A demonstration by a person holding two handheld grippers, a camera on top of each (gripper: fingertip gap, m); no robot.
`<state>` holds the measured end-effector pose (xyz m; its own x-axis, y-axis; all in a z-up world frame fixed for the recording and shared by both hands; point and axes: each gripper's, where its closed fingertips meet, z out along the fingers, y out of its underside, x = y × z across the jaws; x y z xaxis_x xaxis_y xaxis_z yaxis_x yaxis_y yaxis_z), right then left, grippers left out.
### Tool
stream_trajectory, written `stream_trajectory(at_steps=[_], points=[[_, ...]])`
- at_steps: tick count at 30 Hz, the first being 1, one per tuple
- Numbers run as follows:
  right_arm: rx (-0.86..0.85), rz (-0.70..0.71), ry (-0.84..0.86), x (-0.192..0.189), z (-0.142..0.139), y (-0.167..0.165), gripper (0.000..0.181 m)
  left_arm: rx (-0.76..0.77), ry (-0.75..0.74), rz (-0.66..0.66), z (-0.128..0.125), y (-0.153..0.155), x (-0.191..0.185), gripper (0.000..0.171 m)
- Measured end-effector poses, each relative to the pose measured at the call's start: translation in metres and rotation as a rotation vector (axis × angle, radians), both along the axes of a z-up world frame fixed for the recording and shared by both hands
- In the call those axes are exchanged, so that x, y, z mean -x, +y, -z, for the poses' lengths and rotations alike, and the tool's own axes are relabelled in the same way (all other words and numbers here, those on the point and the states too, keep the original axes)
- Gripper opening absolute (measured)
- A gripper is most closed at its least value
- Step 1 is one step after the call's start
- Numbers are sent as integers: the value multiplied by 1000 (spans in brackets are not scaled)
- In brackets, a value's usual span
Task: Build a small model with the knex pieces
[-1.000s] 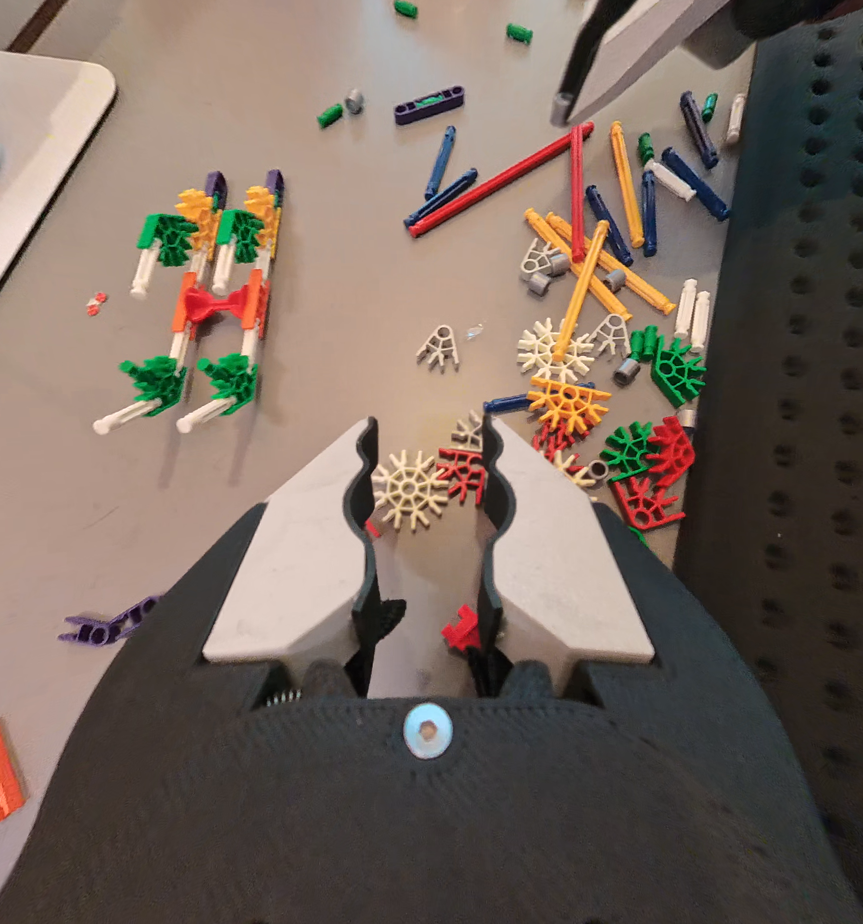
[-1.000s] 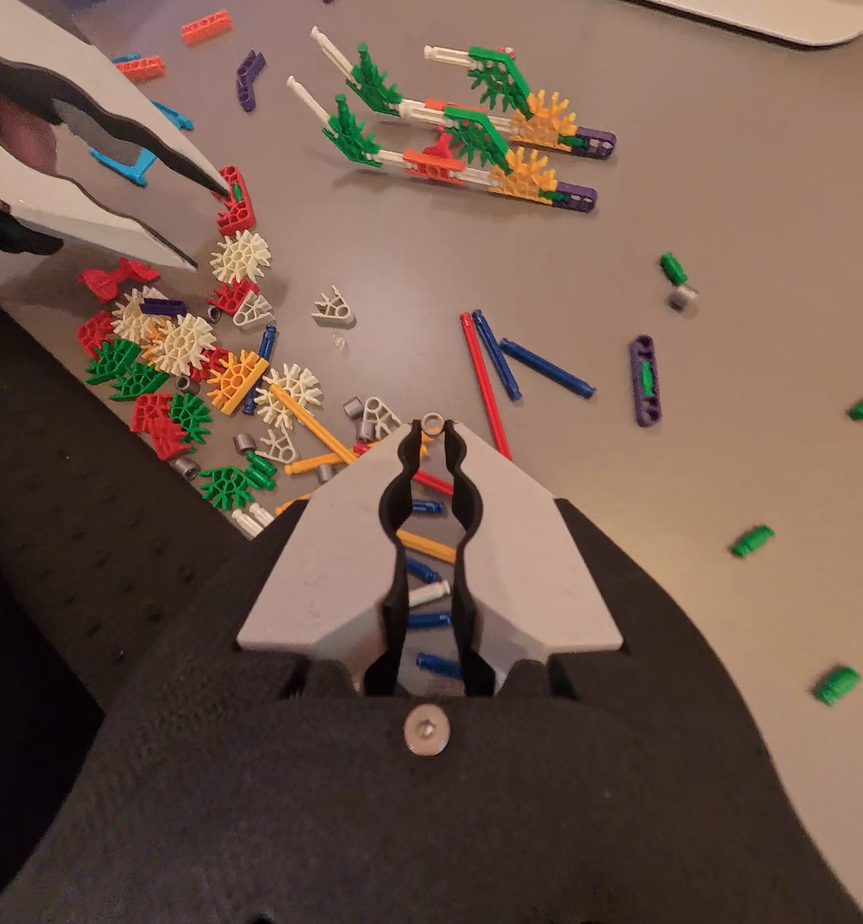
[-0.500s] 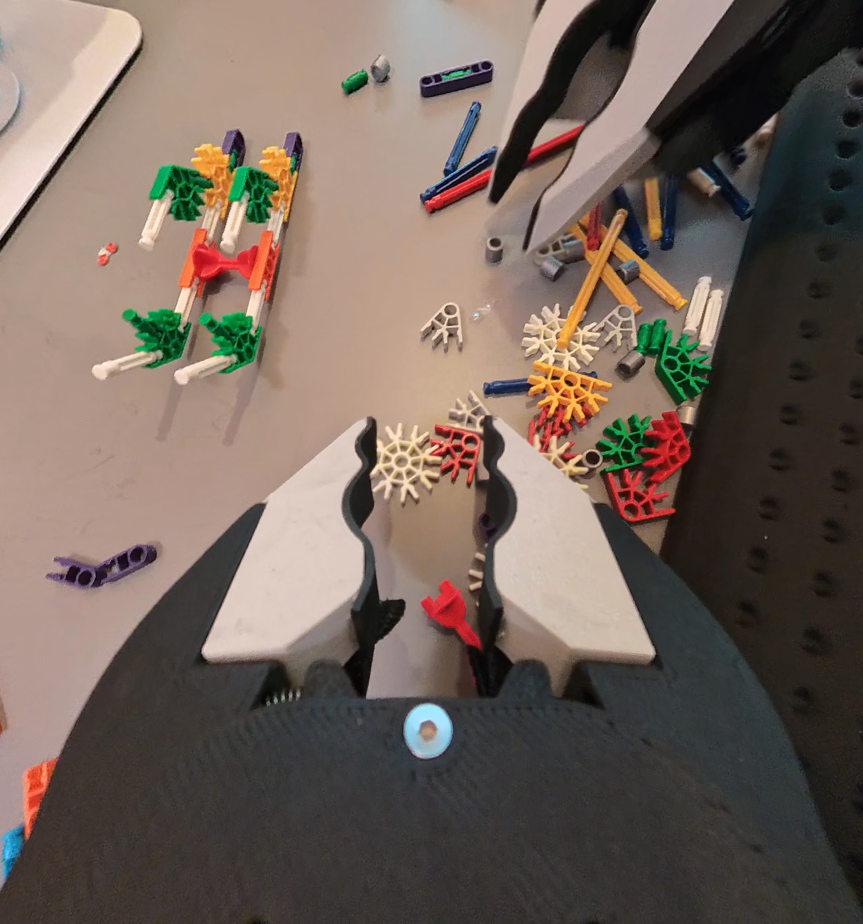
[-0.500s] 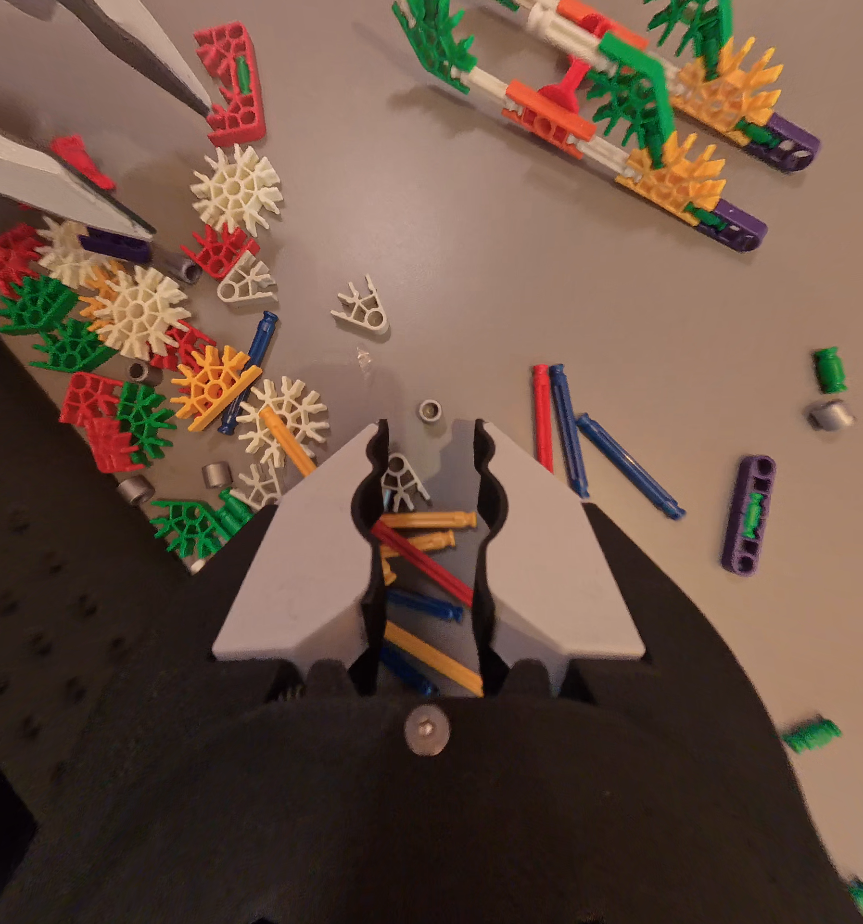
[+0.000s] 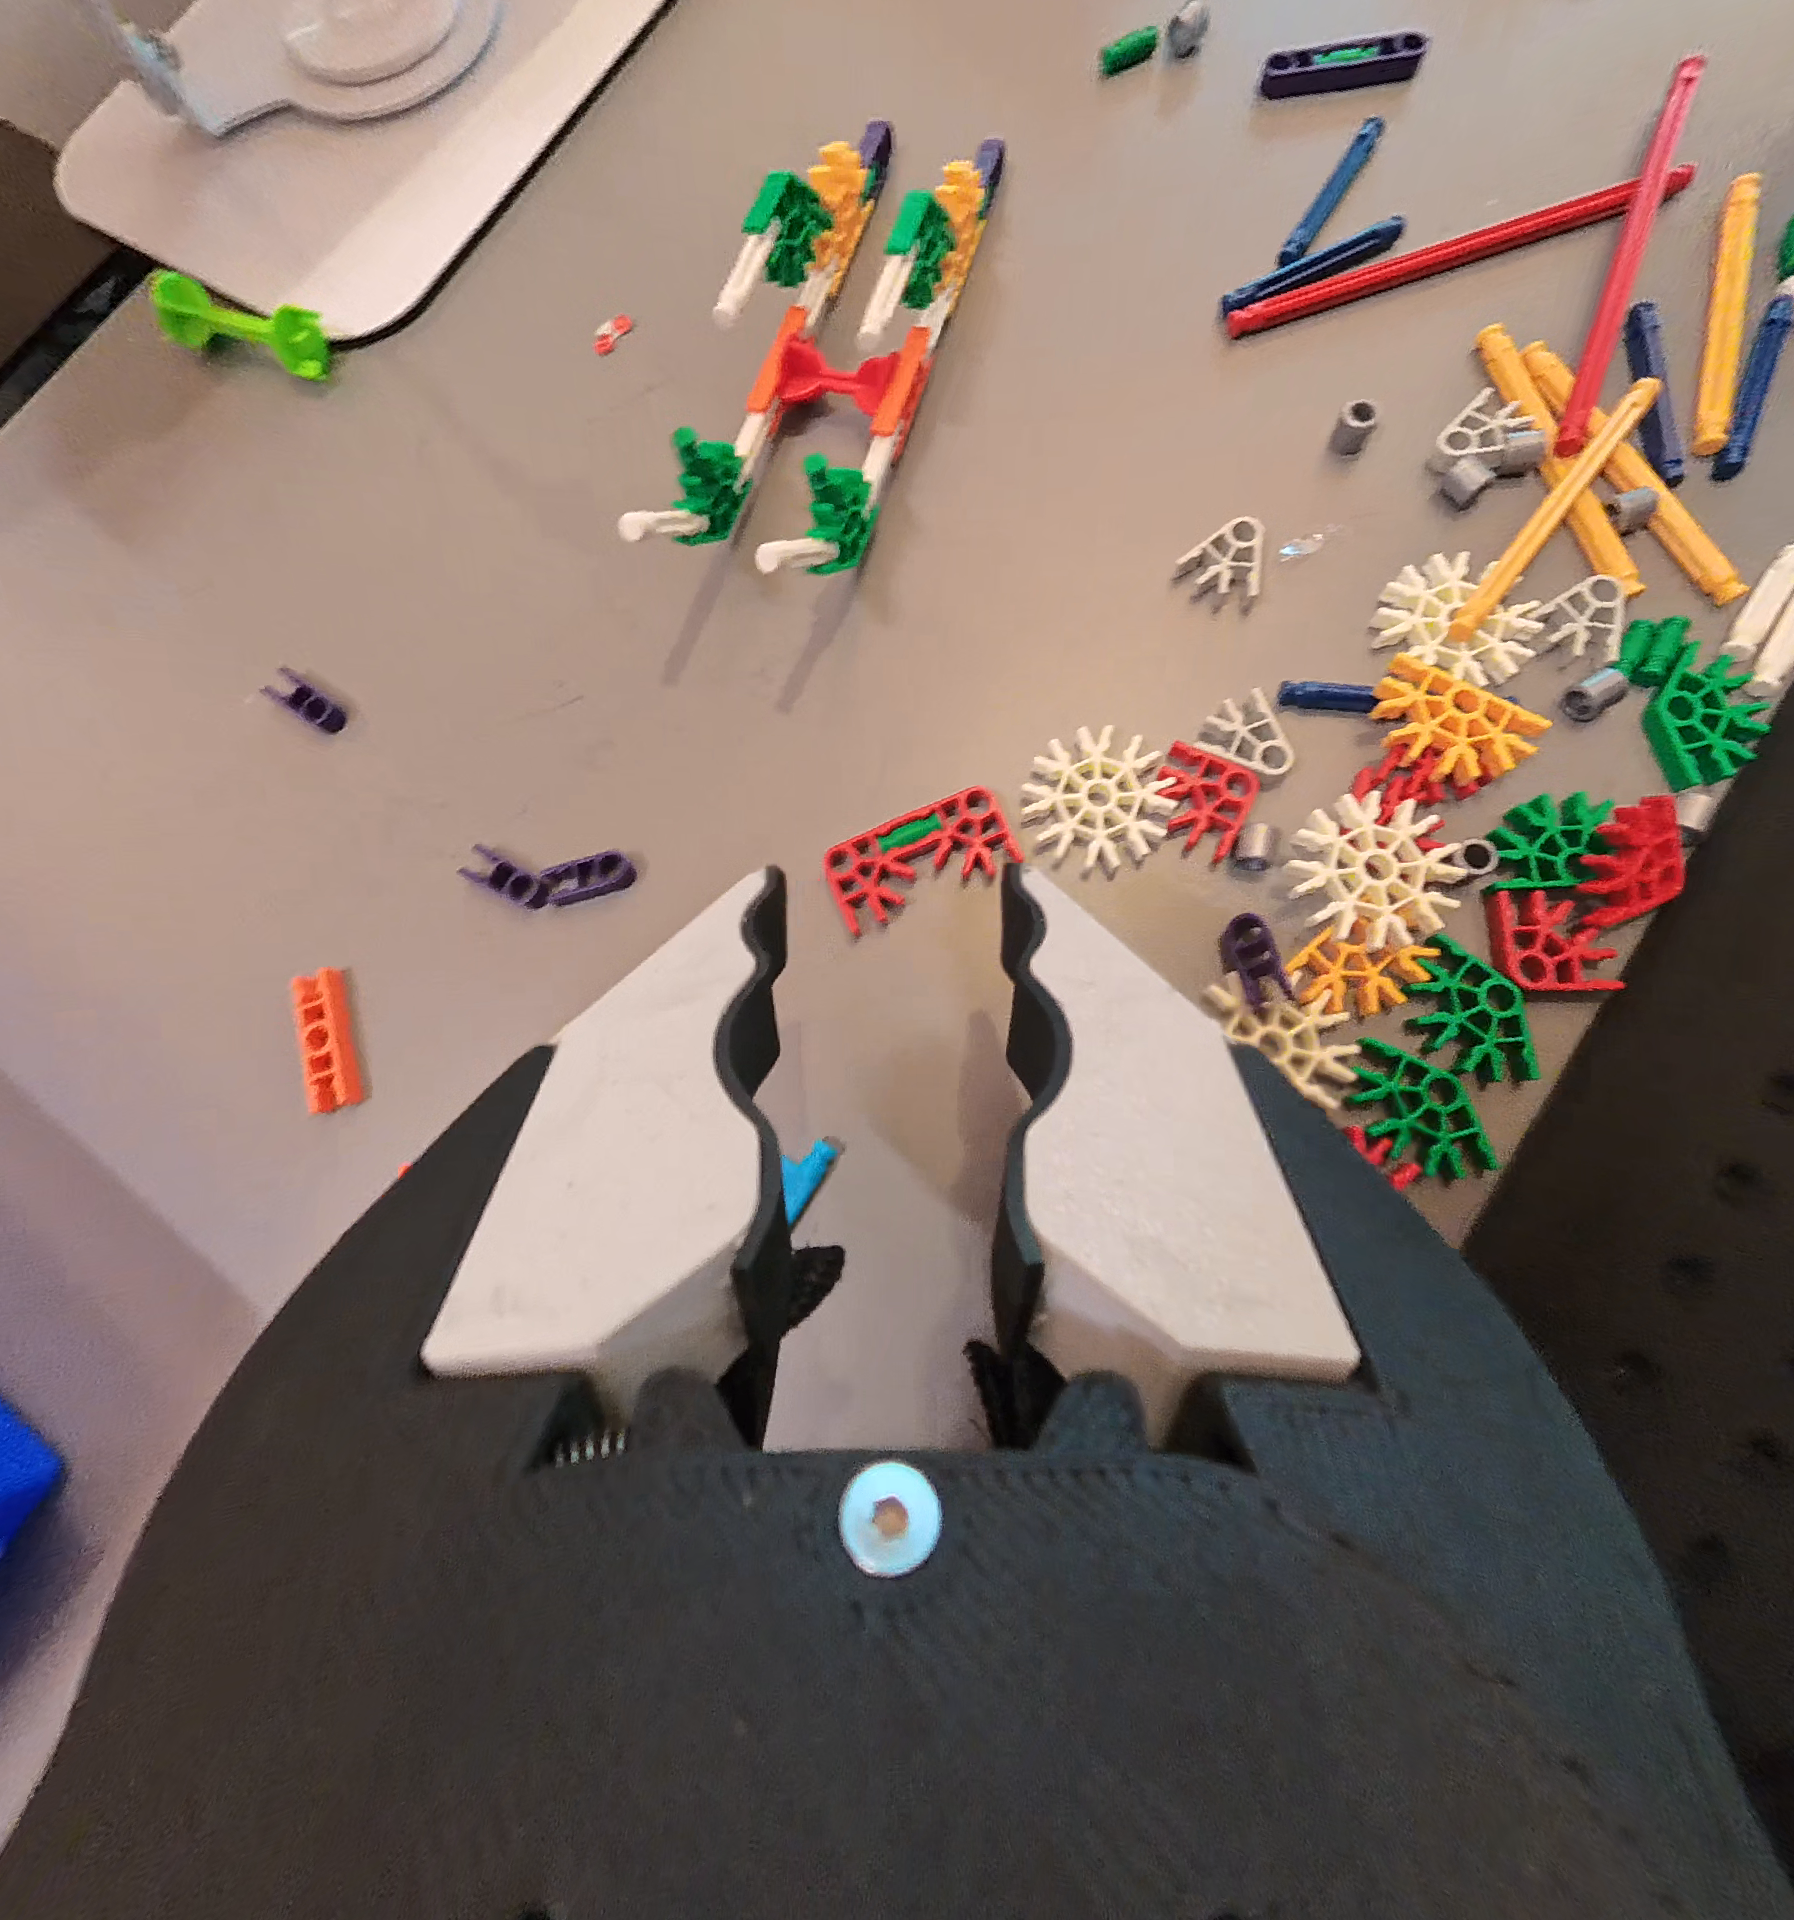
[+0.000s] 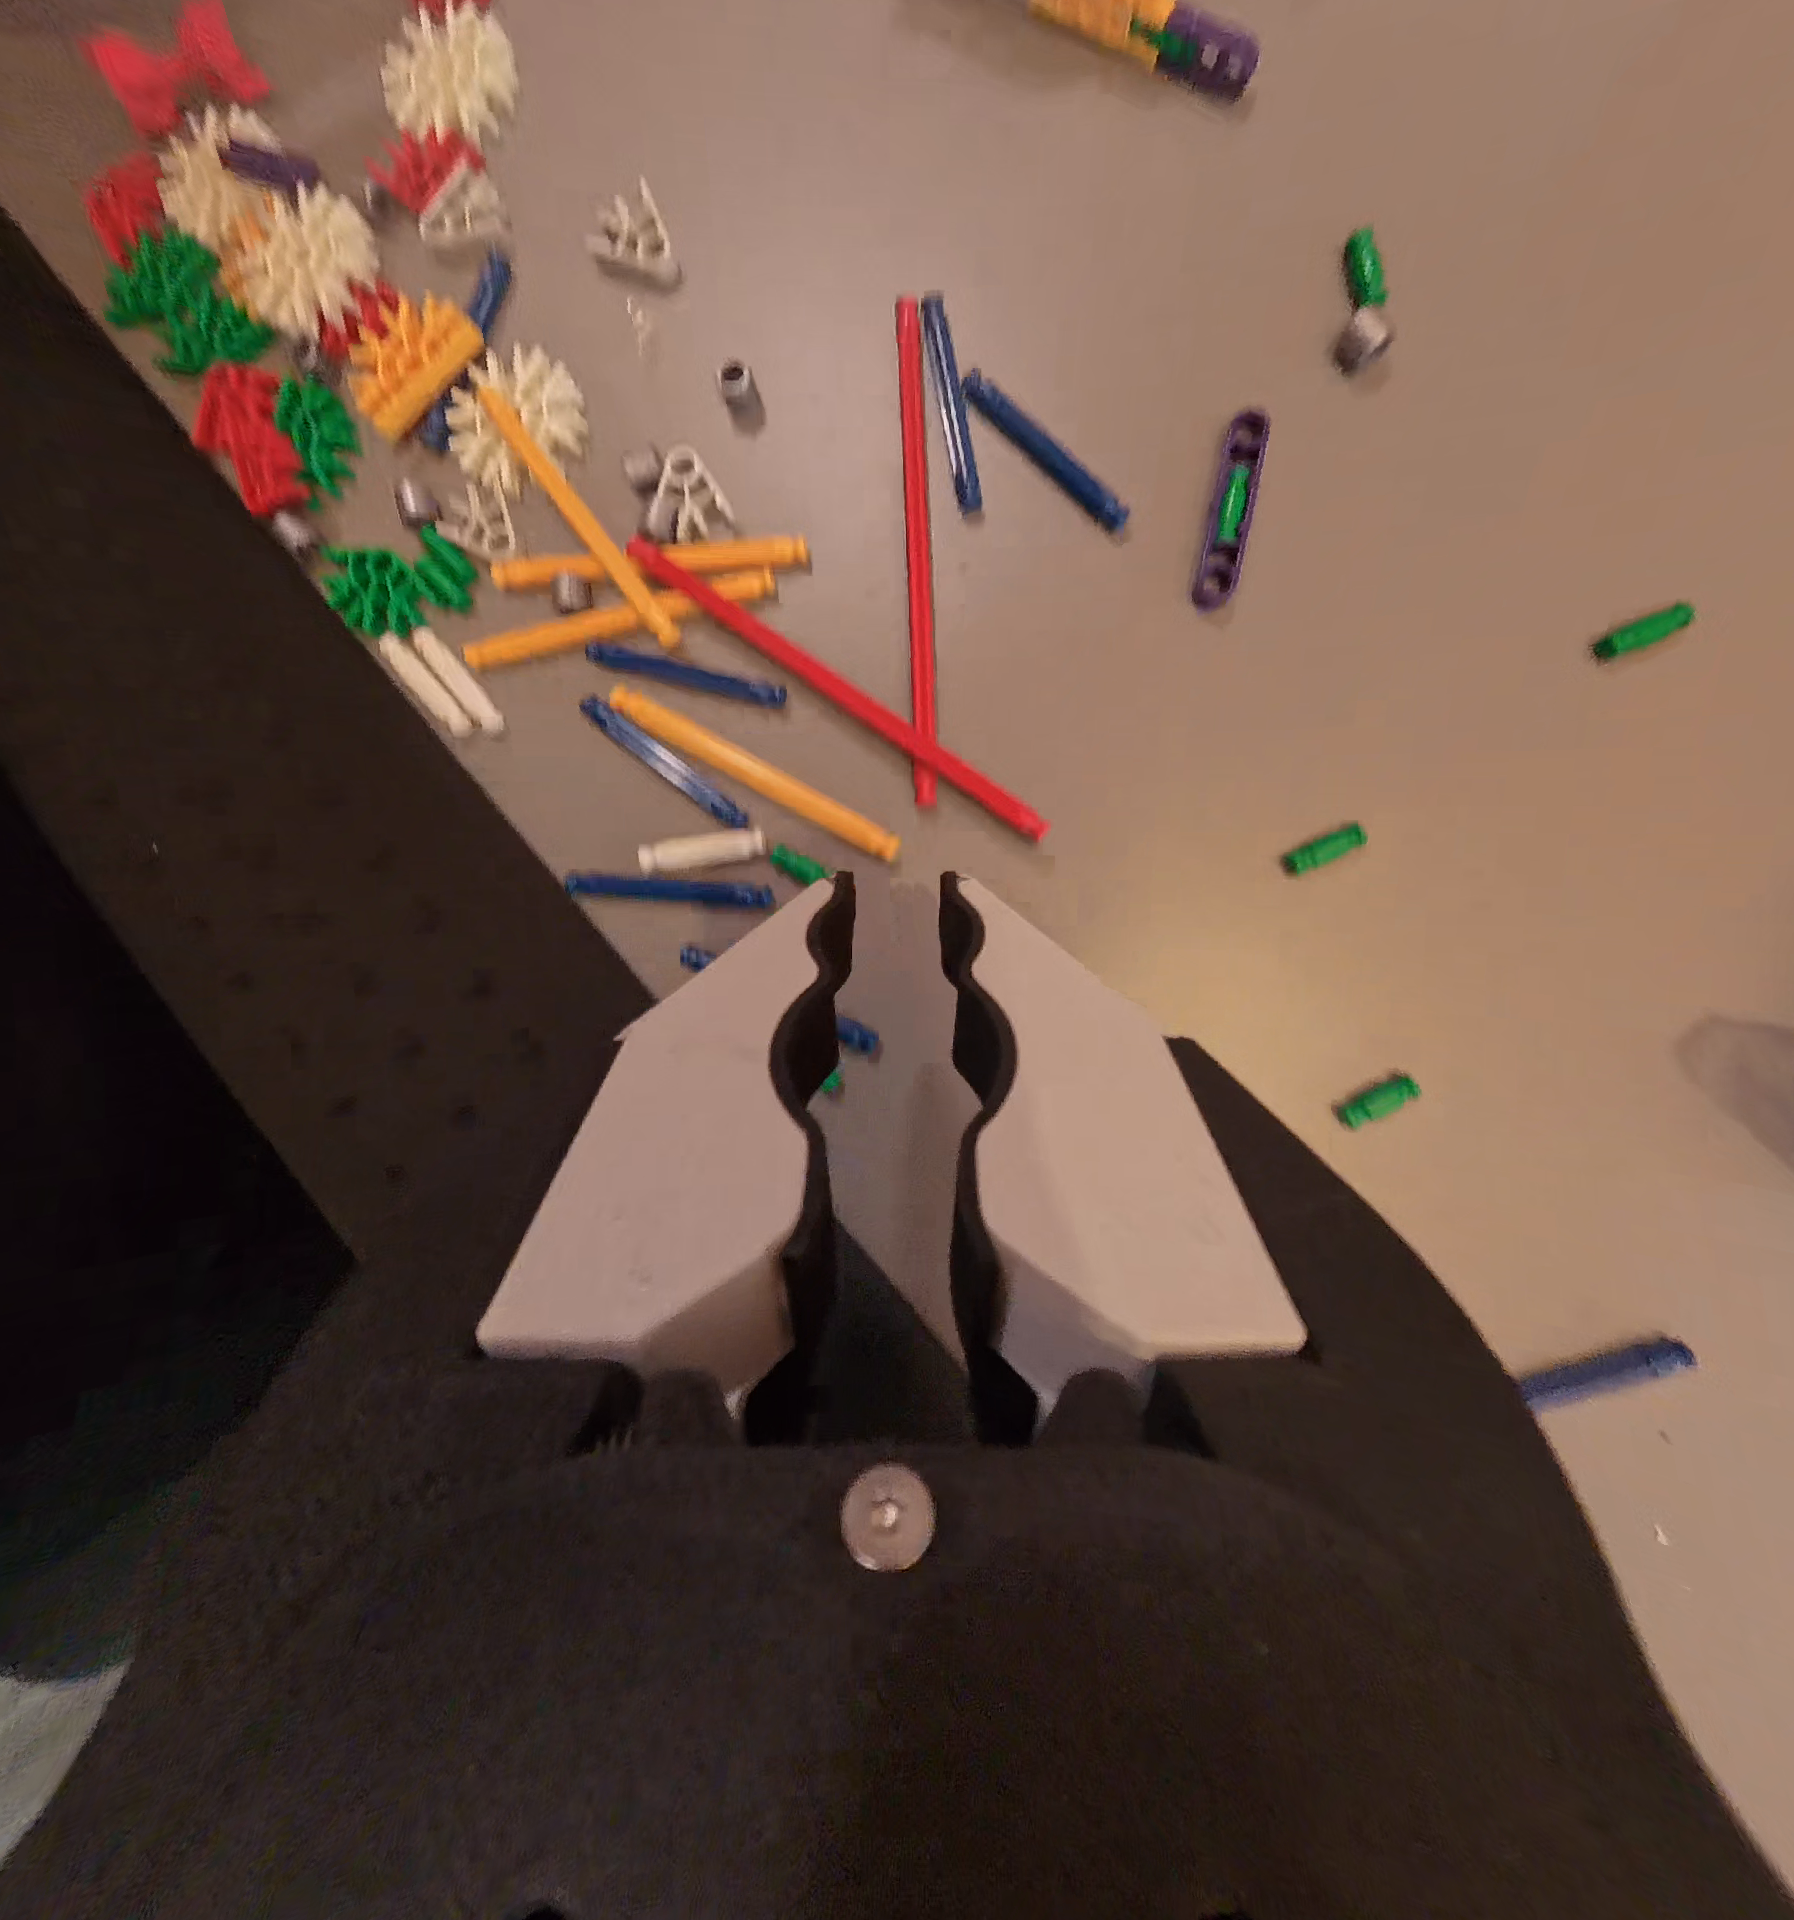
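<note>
The left gripper (image 5: 893, 883) stands wide apart and empty above the counter (image 5: 405, 623), its tips just short of a red connector (image 5: 914, 847) lying flat. A white snowflake wheel (image 5: 1095, 798) sits just right of that piece, and the assembled frame (image 5: 831, 353) lies well beyond. Half a second ago the snowflake sat between these tips.

The right gripper (image 6: 895, 883) is parted by a narrower gap, holding nothing, near the crossed red rods (image 6: 919, 727) and a yellow rod (image 6: 758, 774). Earlier it hung over the rods and the small grey ring (image 6: 739, 387); now they lie ahead of it.
</note>
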<state>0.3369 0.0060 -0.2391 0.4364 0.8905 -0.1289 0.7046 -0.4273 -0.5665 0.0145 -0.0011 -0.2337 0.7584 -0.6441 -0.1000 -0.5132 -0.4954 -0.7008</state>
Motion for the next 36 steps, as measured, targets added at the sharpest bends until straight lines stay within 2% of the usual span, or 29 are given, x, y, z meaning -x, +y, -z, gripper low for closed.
stream_trajectory(at_steps=[5, 9, 14, 20, 25, 29, 33, 36], points=[[2, -98, -48, -19, 10, -13, 14, 18, 69, -63, 3, -3, 19, 39], [-18, -144, -34, -19, 13, -12, 14, 28, 154, -170, -2, -11, 64, 38], [-28, -168, -7, -19, 18, -3, 15, 82, 203, -282, -12, -37, 109, 37], [-54, -195, 50, -6, 12, 7, 14, 104, 206, -312, -6, -53, 108, 35], [-74, -223, 78, 10, 9, 10, 14, 80, 165, -287, 6, -20, 84, 43], [-96, -243, 95, 22, 4, 7, 14, 104, 202, -235, 20, 13, 74, 49], [-97, -217, 103, 21, 3, 5, 14, 94, 193, -243, 15, 38, 76, 48], [-92, -182, 96, 14, 4, 4, 15, 95, 209, -232, 11, 43, 83, 47]])
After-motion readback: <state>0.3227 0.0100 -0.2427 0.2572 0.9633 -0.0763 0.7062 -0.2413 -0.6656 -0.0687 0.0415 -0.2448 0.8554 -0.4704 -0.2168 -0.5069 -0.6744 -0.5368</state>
